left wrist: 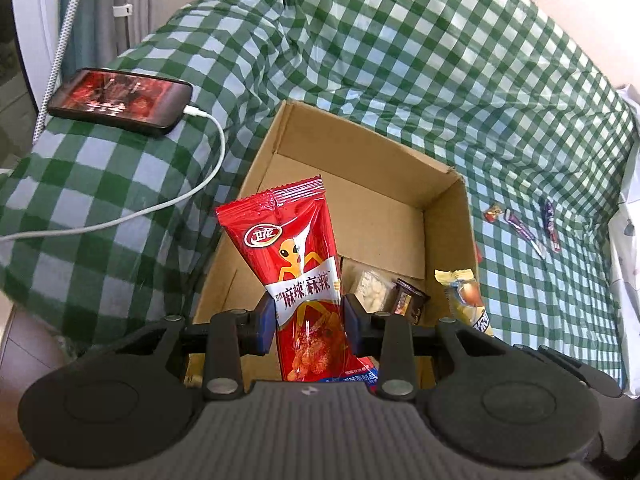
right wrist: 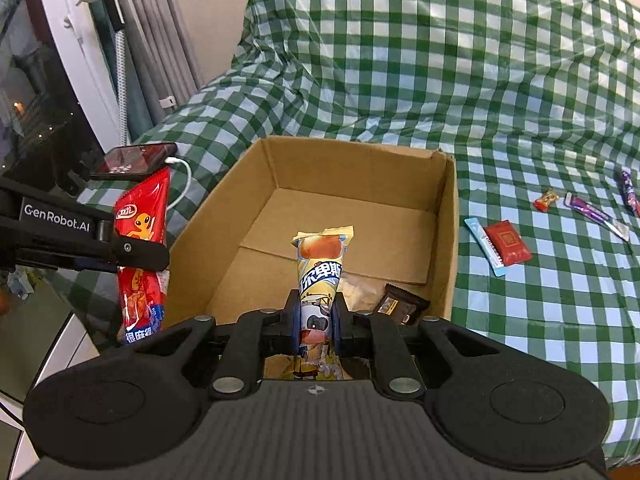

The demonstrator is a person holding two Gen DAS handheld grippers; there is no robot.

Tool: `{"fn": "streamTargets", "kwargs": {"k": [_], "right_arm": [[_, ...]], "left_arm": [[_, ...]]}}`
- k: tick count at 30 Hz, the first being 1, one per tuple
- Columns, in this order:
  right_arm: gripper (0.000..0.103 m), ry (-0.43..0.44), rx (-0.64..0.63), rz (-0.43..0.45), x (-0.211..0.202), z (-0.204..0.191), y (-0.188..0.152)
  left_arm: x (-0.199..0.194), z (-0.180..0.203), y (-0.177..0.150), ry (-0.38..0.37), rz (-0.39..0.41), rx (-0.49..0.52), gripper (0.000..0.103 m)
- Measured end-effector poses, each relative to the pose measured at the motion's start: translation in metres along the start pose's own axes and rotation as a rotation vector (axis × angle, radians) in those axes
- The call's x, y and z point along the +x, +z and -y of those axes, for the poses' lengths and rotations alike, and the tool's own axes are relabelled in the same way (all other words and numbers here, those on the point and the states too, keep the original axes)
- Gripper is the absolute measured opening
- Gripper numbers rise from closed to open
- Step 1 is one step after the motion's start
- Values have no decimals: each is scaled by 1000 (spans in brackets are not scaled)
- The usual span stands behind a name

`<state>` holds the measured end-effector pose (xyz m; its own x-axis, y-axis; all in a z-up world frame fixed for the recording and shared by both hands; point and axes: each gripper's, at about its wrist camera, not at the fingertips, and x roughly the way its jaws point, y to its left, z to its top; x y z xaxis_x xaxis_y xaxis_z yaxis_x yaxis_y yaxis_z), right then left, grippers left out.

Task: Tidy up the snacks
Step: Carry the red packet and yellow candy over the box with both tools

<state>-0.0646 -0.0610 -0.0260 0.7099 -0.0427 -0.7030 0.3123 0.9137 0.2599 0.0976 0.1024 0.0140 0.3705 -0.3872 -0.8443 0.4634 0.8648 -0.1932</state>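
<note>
An open cardboard box (left wrist: 448,216) (right wrist: 446,216) lies on a green checked cloth. My left gripper (left wrist: 308,322) is shut on a long red snack packet (left wrist: 296,264), held upright over the box's near left corner; the packet (right wrist: 142,224) and the left gripper's black finger (right wrist: 132,254) also show at the left of the right wrist view. My right gripper (right wrist: 316,322) is shut on a yellow snack packet (right wrist: 320,268) (left wrist: 464,292) above the box's near edge. Inside the box lie a dark brown wrapped sweet (right wrist: 404,306) (left wrist: 408,300) and a pale clear bag (left wrist: 370,290).
Loose snacks lie on the cloth right of the box: a red packet (right wrist: 508,246), a blue stick (right wrist: 486,246), a purple stick (right wrist: 596,216) (left wrist: 522,230), a small orange sweet (right wrist: 546,200) (left wrist: 492,213). A phone (left wrist: 120,100) (right wrist: 134,160) on a white cable (left wrist: 208,184) rests left of the box.
</note>
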Motion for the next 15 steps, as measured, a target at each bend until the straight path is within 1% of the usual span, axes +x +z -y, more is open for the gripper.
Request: {"fn": "streamTargets", "kwargs": {"k": [7,15], "right_arm": [[15,-7,25,-44,37,8,7],[15,-9,41,-85,71,14,10]], "left_arm": [[40,3,17,21,-43,19,39],[76,6,24,43,-84,37,39]]}}
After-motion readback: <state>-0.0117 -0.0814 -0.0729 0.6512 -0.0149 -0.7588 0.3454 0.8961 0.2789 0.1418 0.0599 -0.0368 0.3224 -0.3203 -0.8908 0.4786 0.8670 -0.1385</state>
